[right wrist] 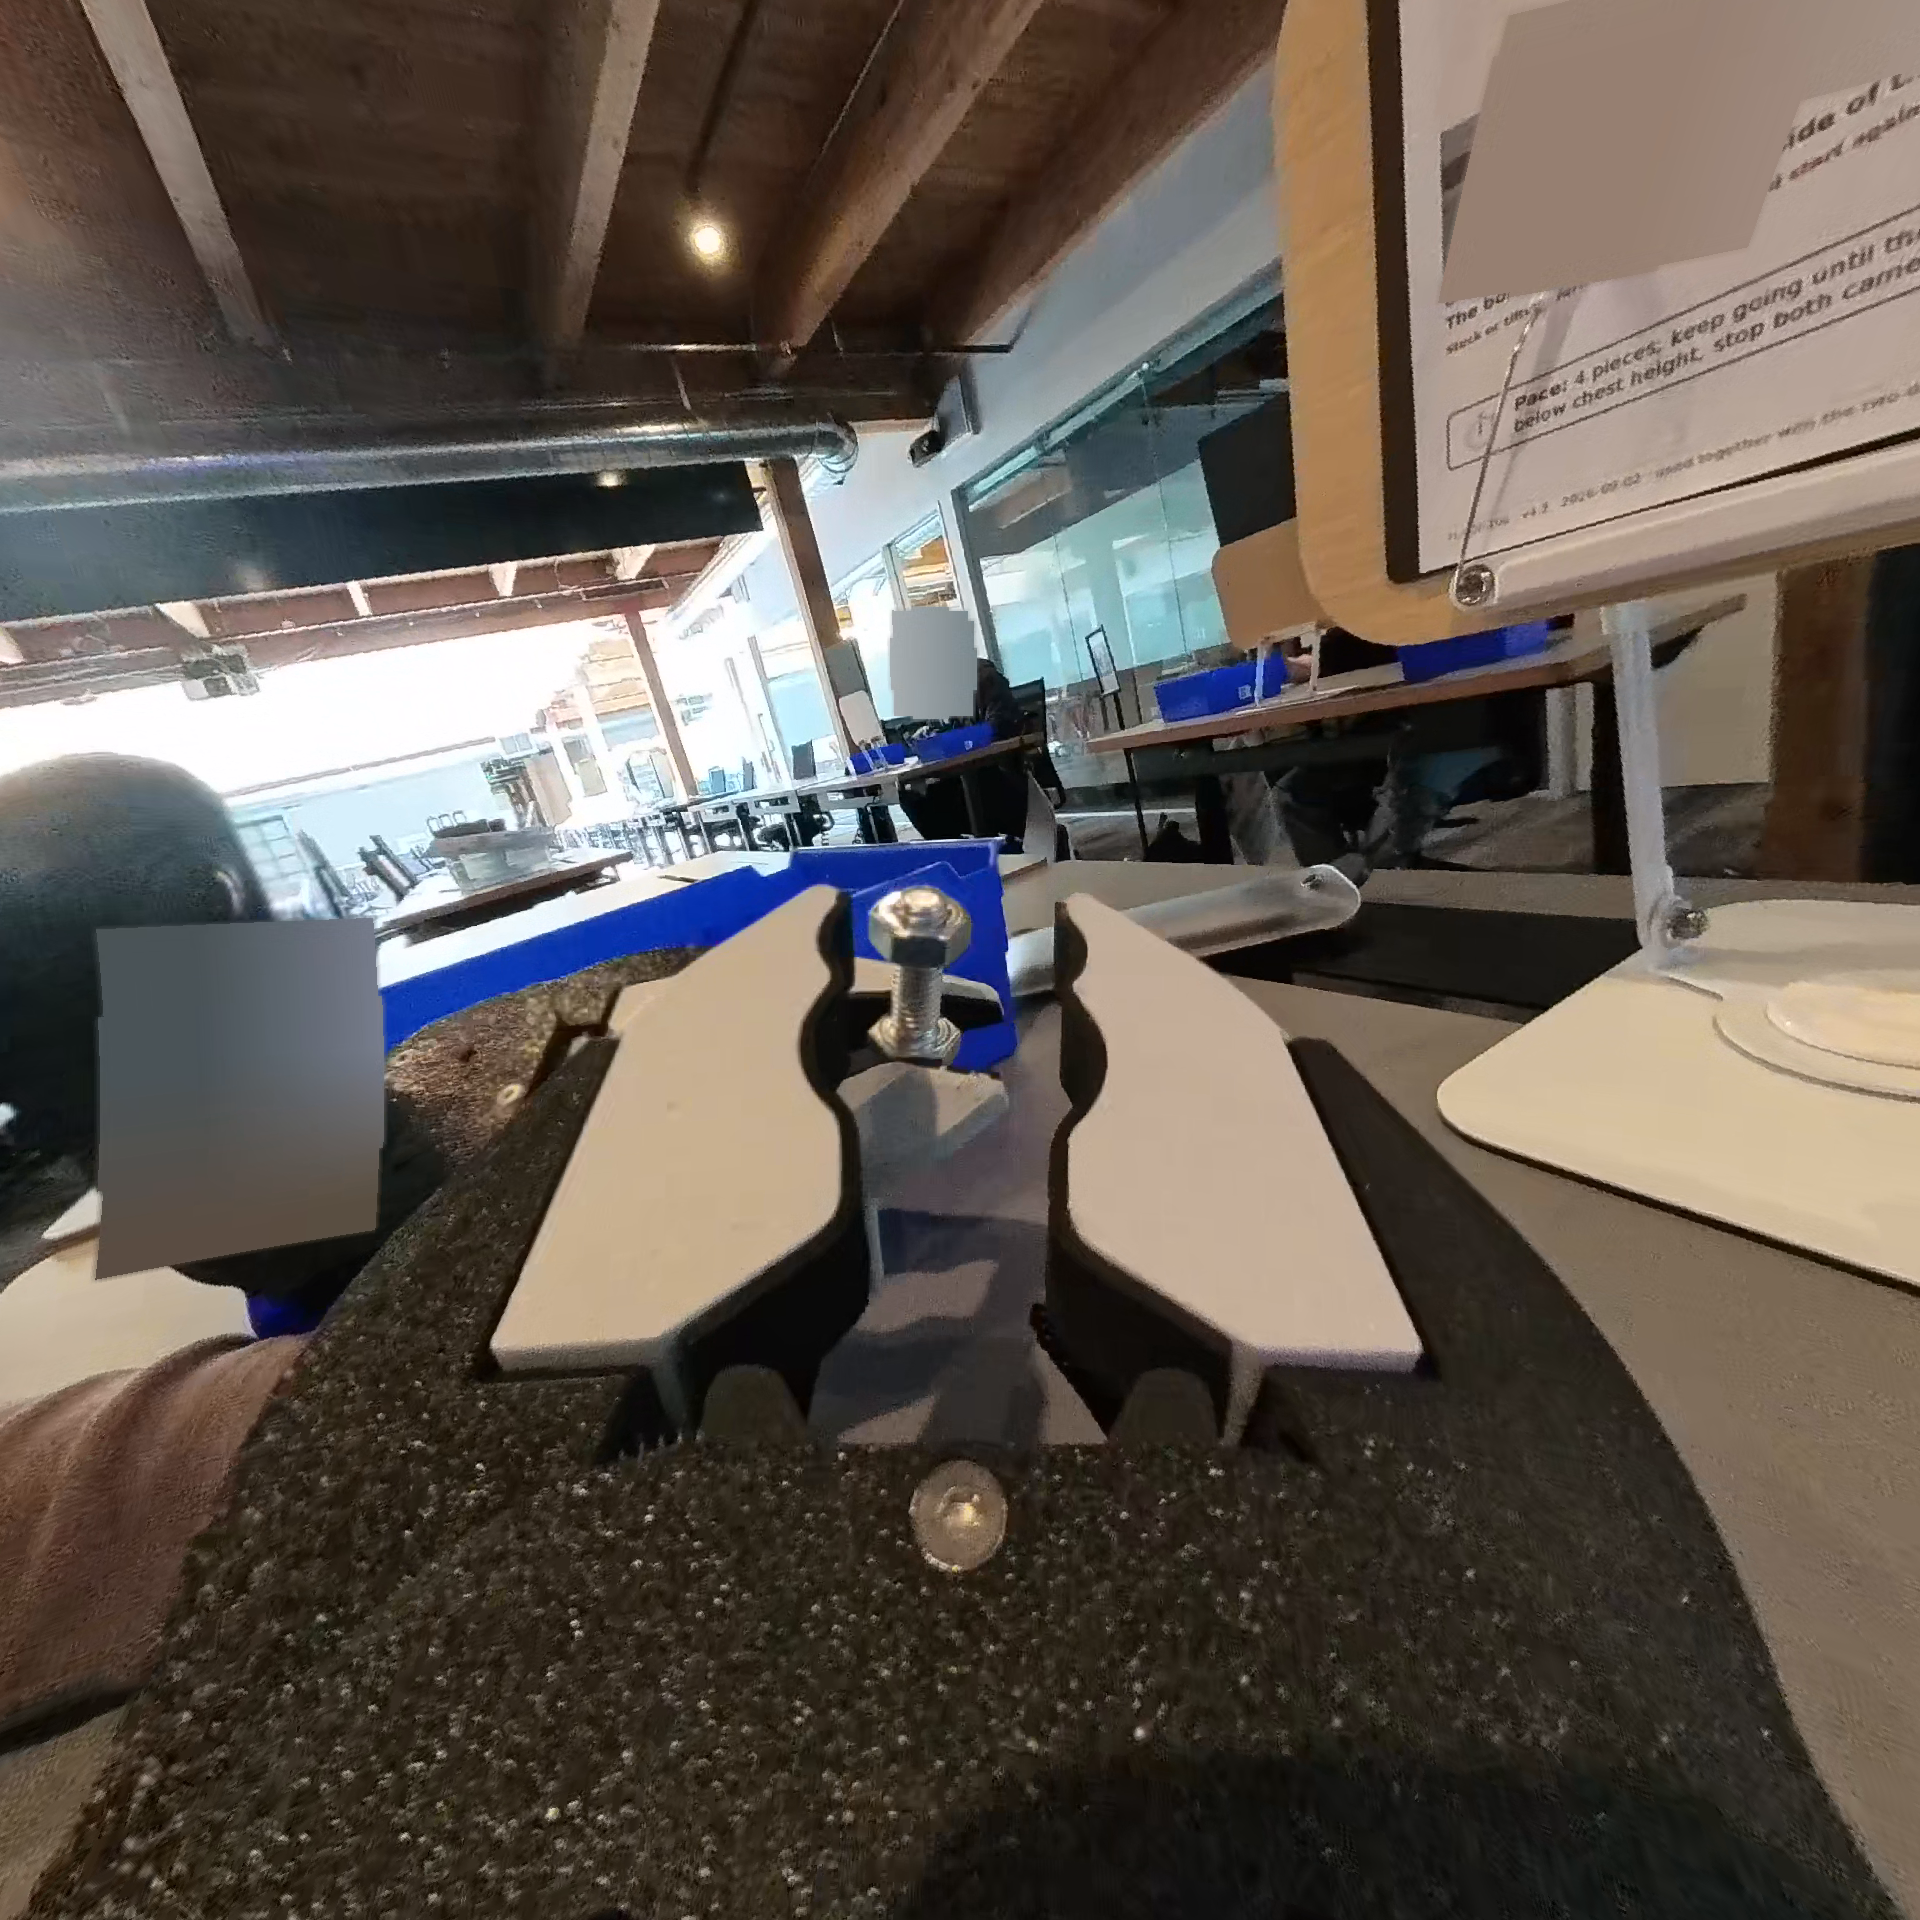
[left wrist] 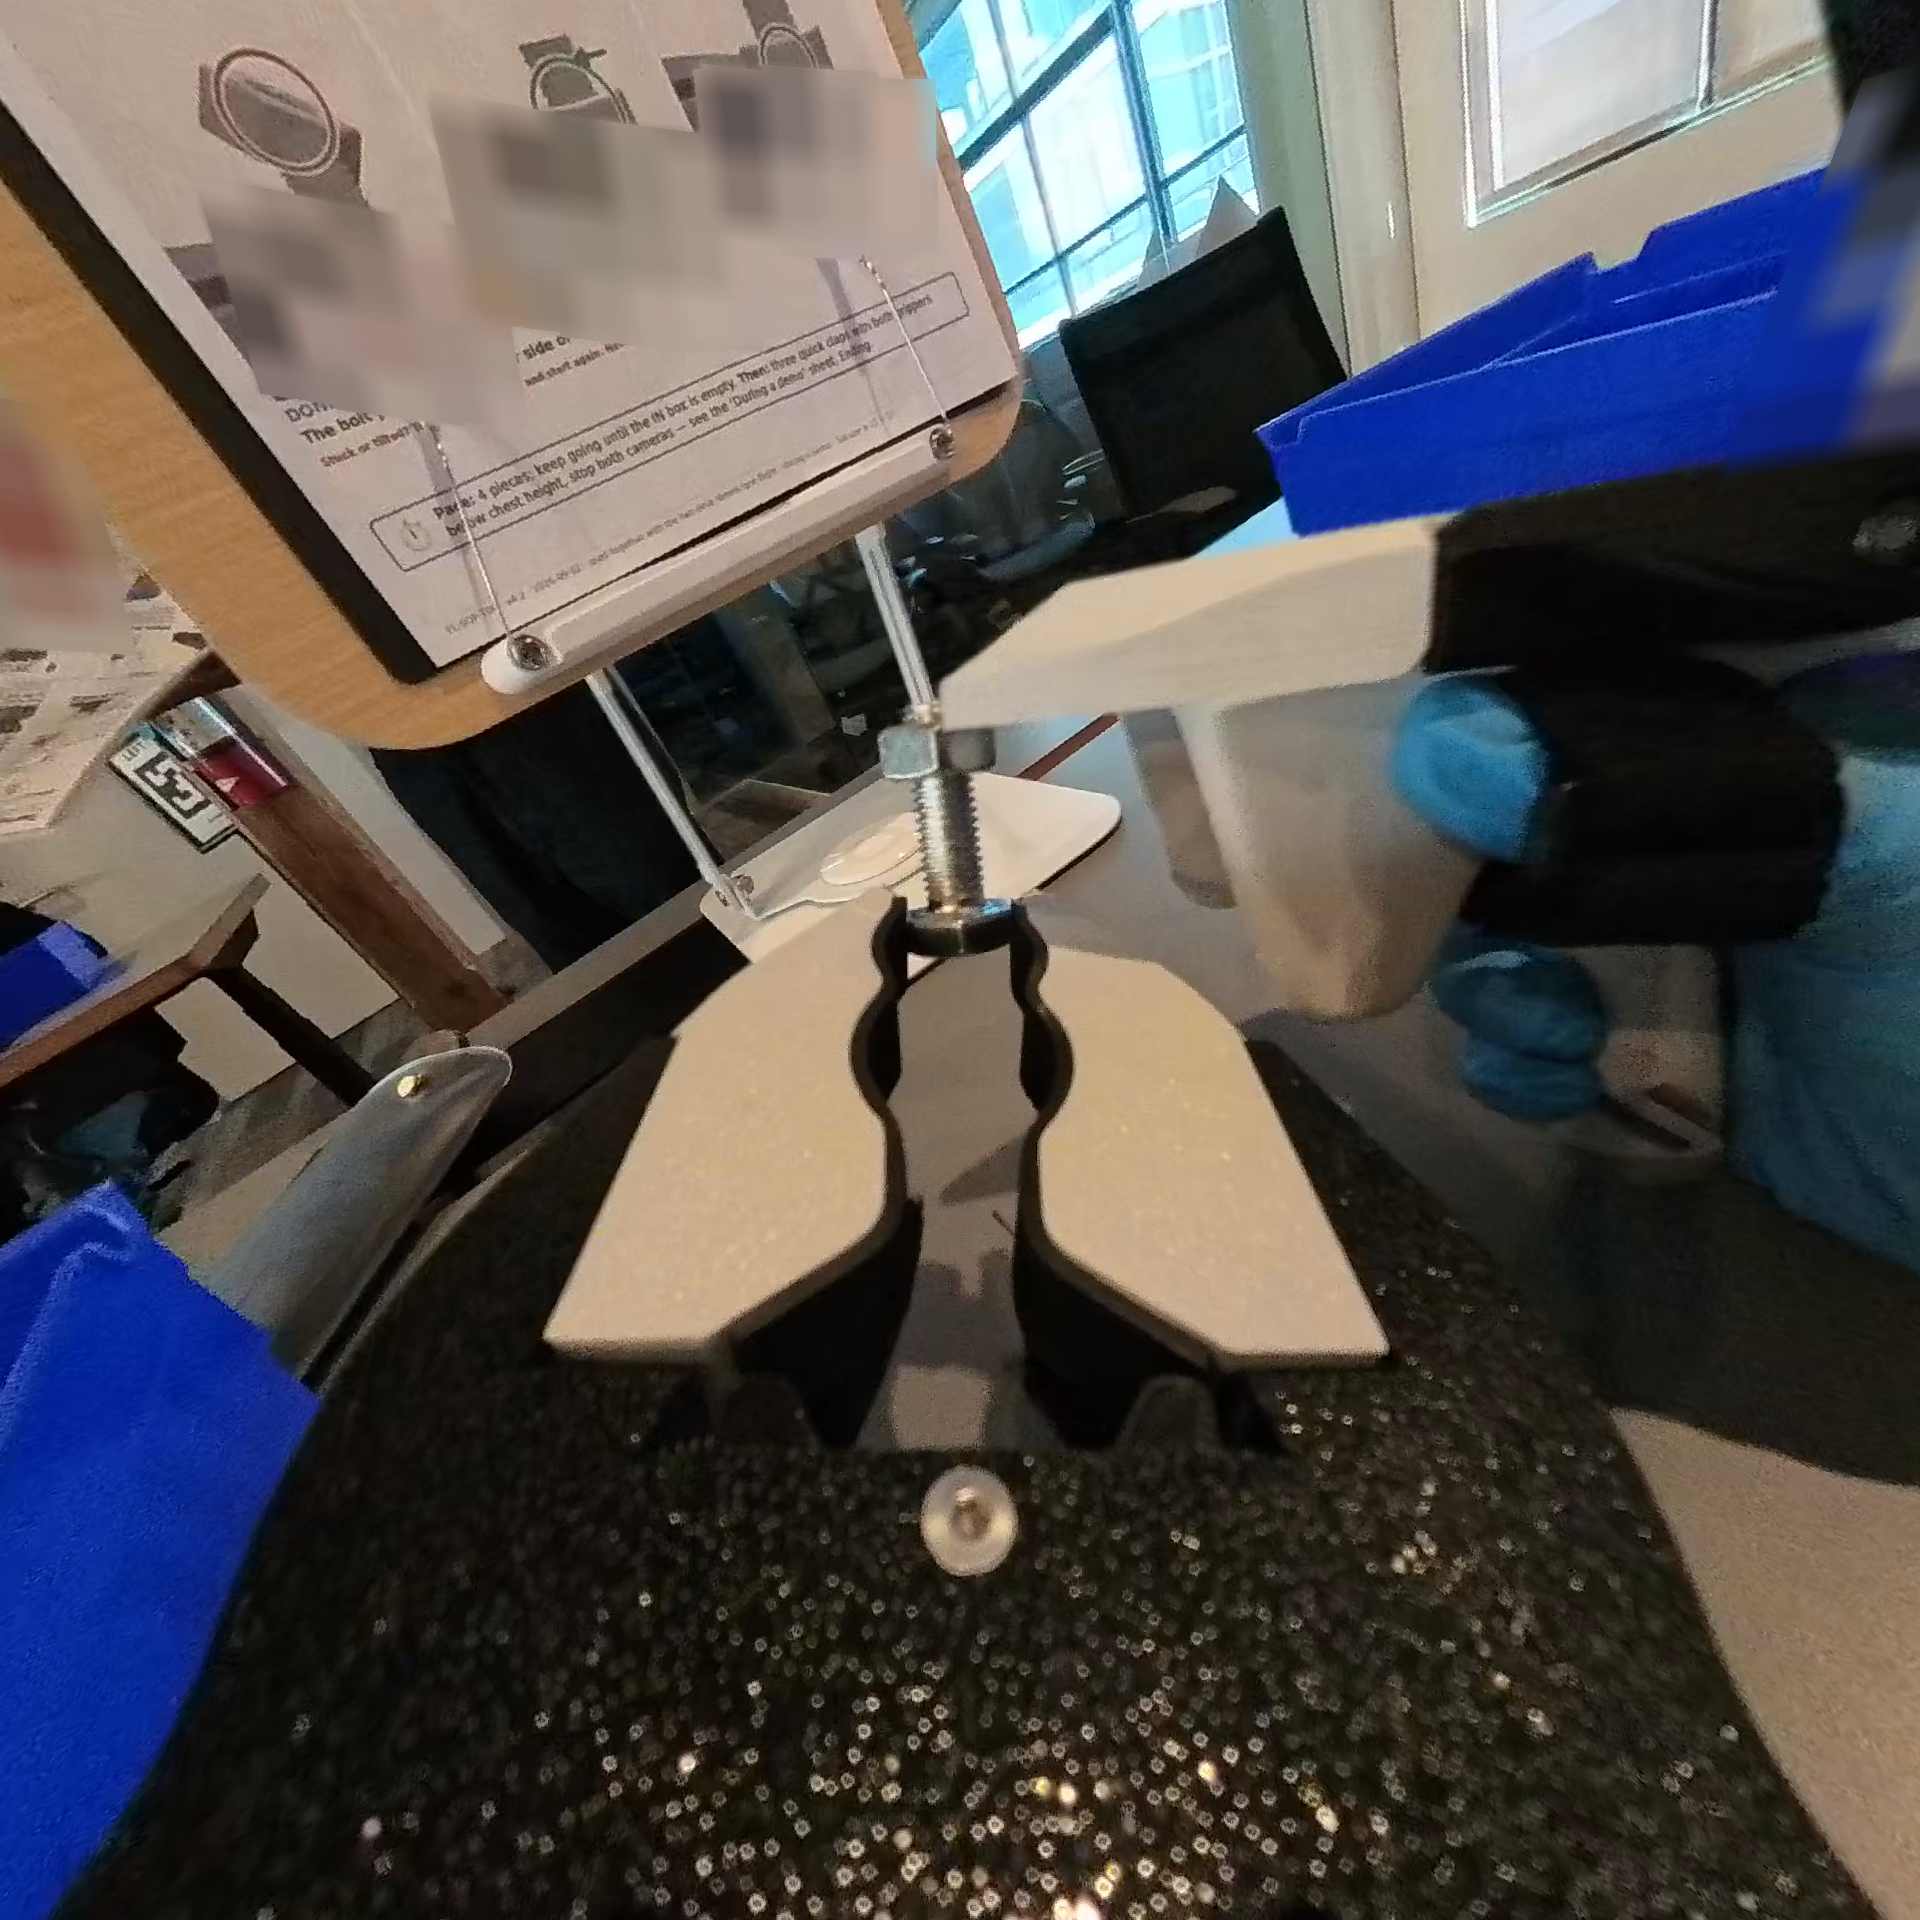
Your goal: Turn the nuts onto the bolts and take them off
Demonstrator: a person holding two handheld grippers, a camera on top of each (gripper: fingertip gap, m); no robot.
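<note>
Centrally, the left tool (left wrist: pixel 961 928) clamps the bolt (left wrist: pixel 940 831) head; the right tool (right wrist: pixel 951 940), spread, should close squarely on the nut (left wrist: pixel 935 753) before turning.

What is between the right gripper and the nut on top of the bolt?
Nothing visible. The nut sits in the open gap of the right gripper, near its left finger. The left gripper grips the bolt by its head, below the nut.

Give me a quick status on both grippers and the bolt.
Left gripper shut on bolt head, bolt upright. Right gripper open around nut at the bolt's top. Nothing in the way.
</note>
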